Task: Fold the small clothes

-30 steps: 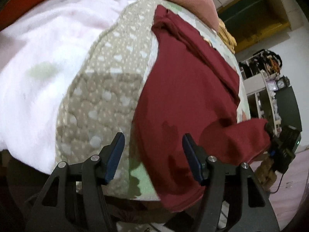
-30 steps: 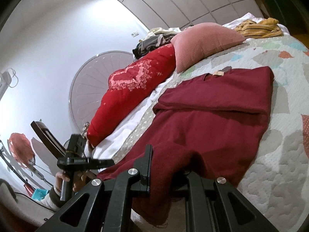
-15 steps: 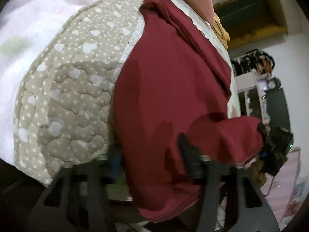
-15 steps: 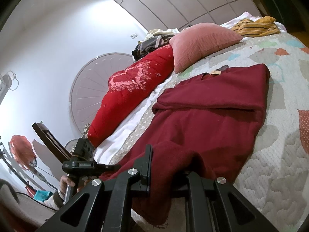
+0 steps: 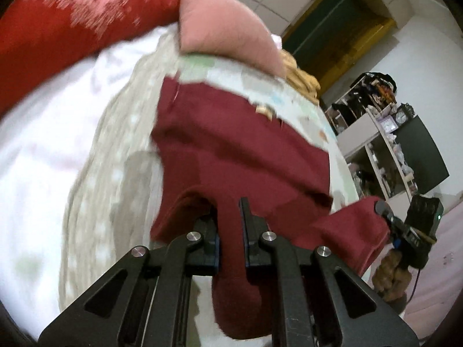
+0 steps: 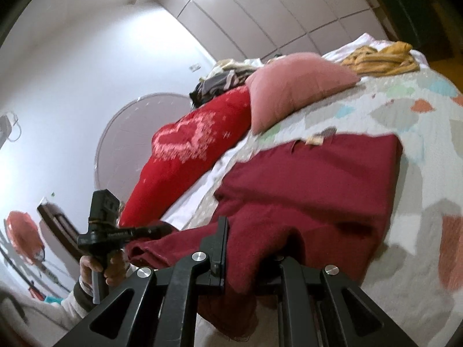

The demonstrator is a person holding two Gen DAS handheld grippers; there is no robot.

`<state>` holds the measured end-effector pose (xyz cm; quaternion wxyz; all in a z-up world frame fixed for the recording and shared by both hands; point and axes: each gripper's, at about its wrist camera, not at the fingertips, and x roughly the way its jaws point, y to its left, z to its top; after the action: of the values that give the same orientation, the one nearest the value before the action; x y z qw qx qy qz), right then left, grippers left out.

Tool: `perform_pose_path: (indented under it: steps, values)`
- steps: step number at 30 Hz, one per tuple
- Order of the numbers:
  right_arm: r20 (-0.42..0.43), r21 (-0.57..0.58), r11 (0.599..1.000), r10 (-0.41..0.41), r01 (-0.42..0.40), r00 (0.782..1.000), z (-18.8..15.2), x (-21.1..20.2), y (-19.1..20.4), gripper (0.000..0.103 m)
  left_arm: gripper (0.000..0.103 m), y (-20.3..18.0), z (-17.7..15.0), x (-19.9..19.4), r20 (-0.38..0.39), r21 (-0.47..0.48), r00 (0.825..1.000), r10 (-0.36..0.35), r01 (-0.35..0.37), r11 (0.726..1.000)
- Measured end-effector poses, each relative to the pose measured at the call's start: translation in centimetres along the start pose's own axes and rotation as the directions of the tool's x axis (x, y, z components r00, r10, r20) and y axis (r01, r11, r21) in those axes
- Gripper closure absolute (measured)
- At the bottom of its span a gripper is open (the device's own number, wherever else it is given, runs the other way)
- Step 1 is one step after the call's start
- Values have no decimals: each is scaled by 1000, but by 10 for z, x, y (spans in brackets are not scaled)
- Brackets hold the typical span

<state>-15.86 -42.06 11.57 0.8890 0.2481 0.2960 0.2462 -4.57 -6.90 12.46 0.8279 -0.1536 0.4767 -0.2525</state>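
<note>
A dark red garment (image 5: 231,150) (image 6: 312,179) lies partly folded on the quilted bedspread (image 6: 419,196), its near edge lifted off the bed. My left gripper (image 5: 230,202) is closing tight on a pinch of the near hem, and its pads press the cloth. Fabric hangs down between the arms. My right gripper (image 6: 251,240) is shut on the other near corner; cloth drapes over and hides its right finger. In the right wrist view the left gripper (image 6: 162,230) holds its corner at the left. In the left wrist view the right gripper (image 5: 382,208) holds its corner at the right.
A red pillow (image 6: 188,159) and a pink pillow (image 6: 295,86) lean at the head of the bed. A yellow garment (image 6: 382,56) and a heap of clothes (image 6: 220,81) lie beyond. Shelves (image 5: 385,133) stand past the bed. A hand (image 6: 113,269) grips the left tool.
The left gripper went from open beside the hem to shut on it, then lifted it up and forward. The right gripper kept its hold and rose a little with its corner.
</note>
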Motion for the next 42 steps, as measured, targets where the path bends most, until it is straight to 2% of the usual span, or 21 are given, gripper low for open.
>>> perform_pose_path:
  steps: [6,8,10,12,13,14,15,16,19,20,22,23,26,29,32,34,36,38,40,42]
  values:
    - [55,117,993,-37,31,998,47,20,-44,92,94,-8,74,61,20,3,999,37,-37,999]
    - [63,157,987,-43,33,997,64,31,-61,92,94,0,96,82,16,-31,998,58,-58,998]
    - [49,191,980,-63,53,997,81,48,-83,92,94,11,116,104,1,-85,999,48,-48,995]
    - [26,273,957,-109,98,994,93,70,-114,91,92,22,129,121,-15,-135,999,51,-53,990]
    - [5,306,945,-118,111,993,95,78,-126,83,84,26,136,131,-28,-150,999,29,-33,988]
    - [-41,373,916,-139,145,989,96,90,-146,67,73,29,139,137,-36,-156,999,-5,-1,988]
    - [-67,426,888,-159,173,985,95,96,-160,61,68,30,142,140,-36,-159,999,-26,20,987]
    - [-67,462,868,-169,181,983,94,97,-170,60,60,31,145,142,-36,-156,999,-29,23,987]
    - [2,506,851,-164,140,986,99,79,-182,58,55,35,153,139,-34,-160,999,-24,18,987]
    - [33,507,851,-175,135,984,102,70,-182,56,47,38,157,135,-21,-176,999,-33,29,984]
    - [86,487,861,-218,150,972,108,50,-176,56,29,40,160,122,46,-187,999,2,7,982]
    - [89,465,871,-225,159,970,110,45,-171,56,25,41,161,112,93,-192,995,17,1,981]
    - [60,349,912,-251,215,966,112,44,-147,56,25,42,162,104,104,-179,995,-3,22,984]
    - [32,187,942,-290,279,956,108,57,-120,56,25,38,156,107,87,-158,996,19,-5,987]
    - [0,61,949,-310,310,951,105,82,-103,56,25,33,147,121,57,-121,997,57,-50,991]
    - [-27,0,939,-343,343,939,102,101,-101,58,25,34,142,136,25,-109,995,94,-91,990]
    - [-58,-13,912,-410,410,910,103,119,-111,58,25,39,135,158,-30,-106,986,166,-168,980]
    - [-95,18,862,-504,507,859,104,137,-138,58,25,49,130,177,-77,-108,971,225,-233,967]
    - [-121,84,843,-520,531,845,102,143,-162,61,25,54,127,179,-65,-106,976,210,-216,971]
    - [-110,121,853,-497,508,861,101,135,-169,61,25,55,127,171,-58,-109,978,200,-206,973]
